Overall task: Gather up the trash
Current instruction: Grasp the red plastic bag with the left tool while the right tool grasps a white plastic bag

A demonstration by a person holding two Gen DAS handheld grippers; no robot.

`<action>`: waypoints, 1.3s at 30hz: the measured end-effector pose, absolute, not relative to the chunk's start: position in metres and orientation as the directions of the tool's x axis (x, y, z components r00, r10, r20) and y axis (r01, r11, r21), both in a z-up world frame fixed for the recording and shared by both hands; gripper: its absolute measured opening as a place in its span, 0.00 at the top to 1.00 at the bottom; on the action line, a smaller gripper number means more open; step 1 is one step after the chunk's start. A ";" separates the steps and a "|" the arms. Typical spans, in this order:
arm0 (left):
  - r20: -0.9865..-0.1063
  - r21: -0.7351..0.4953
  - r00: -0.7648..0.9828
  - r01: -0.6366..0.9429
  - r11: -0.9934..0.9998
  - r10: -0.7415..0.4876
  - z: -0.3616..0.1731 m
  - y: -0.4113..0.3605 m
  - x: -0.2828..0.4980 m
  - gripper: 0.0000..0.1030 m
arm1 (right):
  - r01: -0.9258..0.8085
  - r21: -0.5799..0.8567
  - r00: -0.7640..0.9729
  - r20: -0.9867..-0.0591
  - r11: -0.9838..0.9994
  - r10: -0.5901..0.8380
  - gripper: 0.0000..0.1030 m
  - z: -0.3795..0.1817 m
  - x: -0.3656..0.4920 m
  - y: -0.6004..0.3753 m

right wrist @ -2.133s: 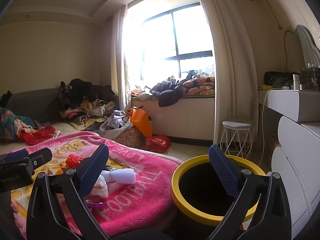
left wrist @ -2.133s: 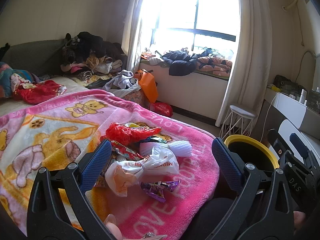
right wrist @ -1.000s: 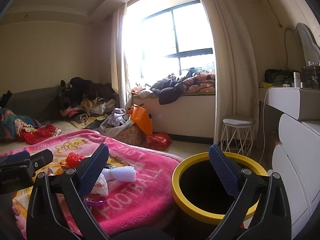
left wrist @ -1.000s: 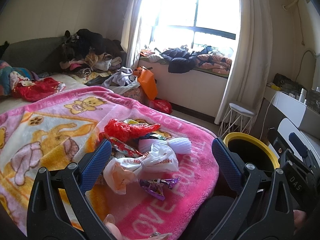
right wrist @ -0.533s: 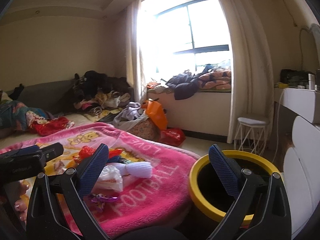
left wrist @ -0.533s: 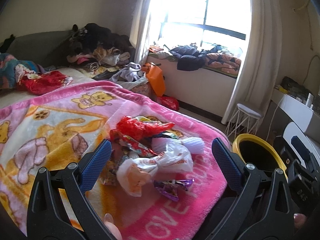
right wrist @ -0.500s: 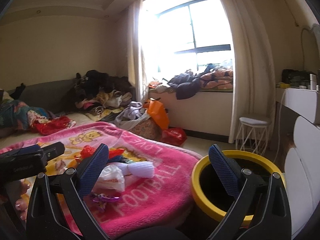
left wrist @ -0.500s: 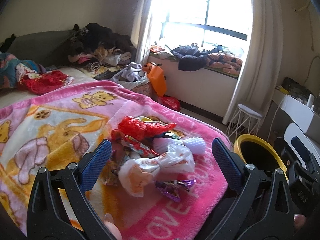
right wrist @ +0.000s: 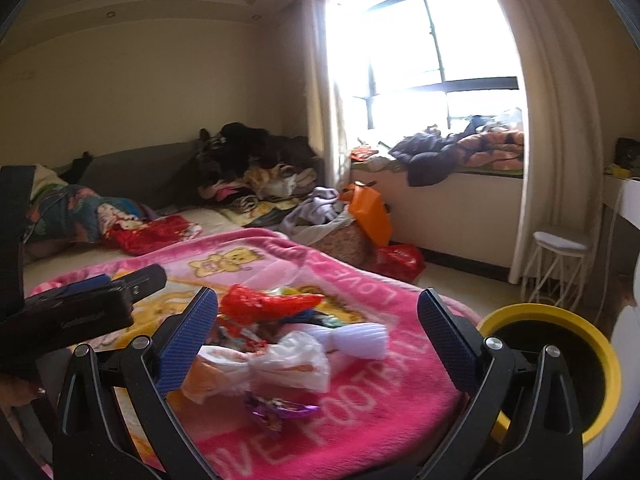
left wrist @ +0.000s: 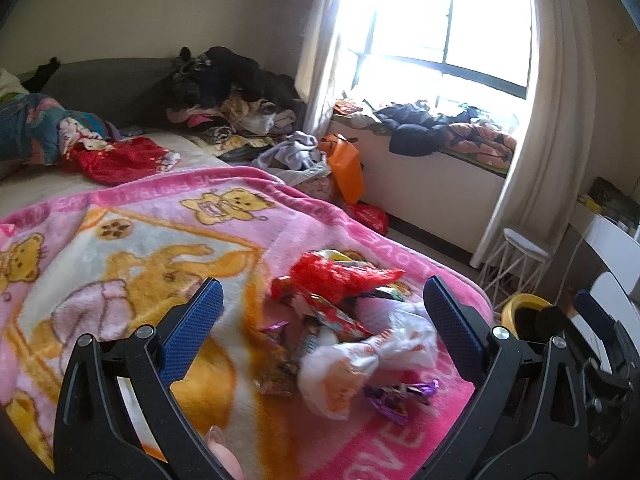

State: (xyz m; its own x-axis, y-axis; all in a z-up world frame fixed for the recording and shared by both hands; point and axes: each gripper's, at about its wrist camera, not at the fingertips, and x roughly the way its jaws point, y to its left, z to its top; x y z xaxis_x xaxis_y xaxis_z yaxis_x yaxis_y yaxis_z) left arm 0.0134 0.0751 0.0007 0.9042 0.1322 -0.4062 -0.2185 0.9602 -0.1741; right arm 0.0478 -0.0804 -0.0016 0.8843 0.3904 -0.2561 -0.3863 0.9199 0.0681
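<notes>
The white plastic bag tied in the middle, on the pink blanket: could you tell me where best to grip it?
Probably at the knotted waist of the white plastic bag, where it pinches narrow between two puffed ends. The open right gripper could come from above, jaws straddling the knot, clear of the purple wrapper in front.

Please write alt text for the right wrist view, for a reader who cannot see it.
The open, empty right claw points at a pile of trash on a pink blanket: a red wrapper, a knotted white plastic bag and a purple wrapper. A yellow-rimmed bin stands beside the bed.
</notes>
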 end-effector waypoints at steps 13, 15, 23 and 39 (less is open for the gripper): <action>-0.440 -0.215 0.893 -0.207 0.954 0.095 -0.005 0.116 0.034 0.10 | -0.418 0.116 0.827 -0.362 0.901 0.430 0.06 -0.007 0.085 -0.051; -0.447 -0.224 0.892 -0.187 0.956 0.070 -0.007 0.117 0.040 0.10 | -0.408 0.138 0.814 -0.394 0.903 0.428 0.08 -0.014 0.094 -0.055; -0.521 -0.227 0.854 -0.125 0.966 -0.012 -0.015 0.116 0.082 0.10 | -0.381 0.198 0.715 -0.557 0.903 0.423 0.38 -0.044 0.145 -0.058; -0.659 -0.333 0.740 -0.127 0.934 -0.134 -0.045 0.132 0.159 0.16 | -0.437 0.255 0.542 -0.691 0.862 0.479 0.69 -0.080 0.188 -0.042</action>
State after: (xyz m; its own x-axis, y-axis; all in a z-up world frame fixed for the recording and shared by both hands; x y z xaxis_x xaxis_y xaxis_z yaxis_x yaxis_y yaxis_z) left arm 0.1590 0.1325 -0.0453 0.7398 -0.1344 -0.6593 -0.1272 0.9343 -0.3331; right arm 0.1884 -0.0418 -0.0796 0.5418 0.4790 -0.6907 -0.4372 0.8624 0.2551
